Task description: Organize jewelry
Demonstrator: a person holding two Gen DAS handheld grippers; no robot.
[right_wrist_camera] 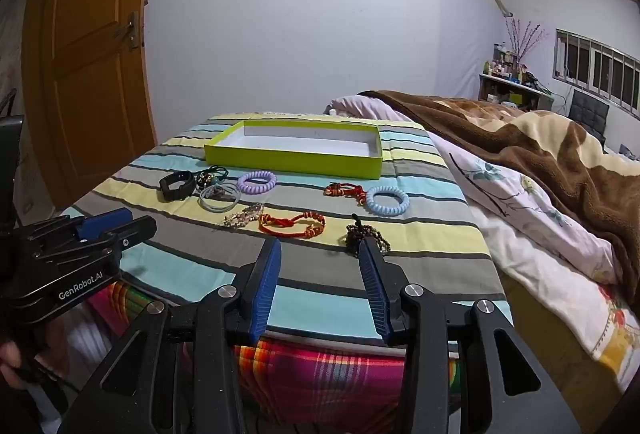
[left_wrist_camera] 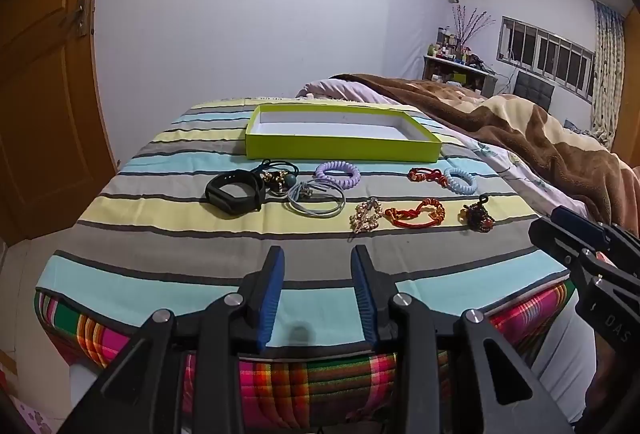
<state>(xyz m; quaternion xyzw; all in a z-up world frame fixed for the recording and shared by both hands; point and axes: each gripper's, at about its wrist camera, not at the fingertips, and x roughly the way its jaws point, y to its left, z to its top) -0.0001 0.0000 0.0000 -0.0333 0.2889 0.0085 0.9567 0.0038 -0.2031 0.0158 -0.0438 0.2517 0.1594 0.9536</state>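
Ahead of the left gripper (left_wrist_camera: pixel 318 294), spread wide and holding nothing, bracelets and hair ties lie in rows on the striped cloth (left_wrist_camera: pixel 160 234) near a green tray (left_wrist_camera: pixel 344 147), while the right gripper (right_wrist_camera: pixel 320 282), equally spread and empty, hovers just short of a dark beaded bracelet (right_wrist_camera: pixel 354 234).

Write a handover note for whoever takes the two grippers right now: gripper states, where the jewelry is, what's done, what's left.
Left gripper: open, empty, short of the pieces.
Right gripper: open, empty, nearest the dark beaded piece.
Green box: at the back of the striped cloth, nothing visible inside.
In front of it: black band, purple coil tie, blue coil tie, two red cord bracelets, pearl clip, grey cords.
Done: nothing. Left: everything.
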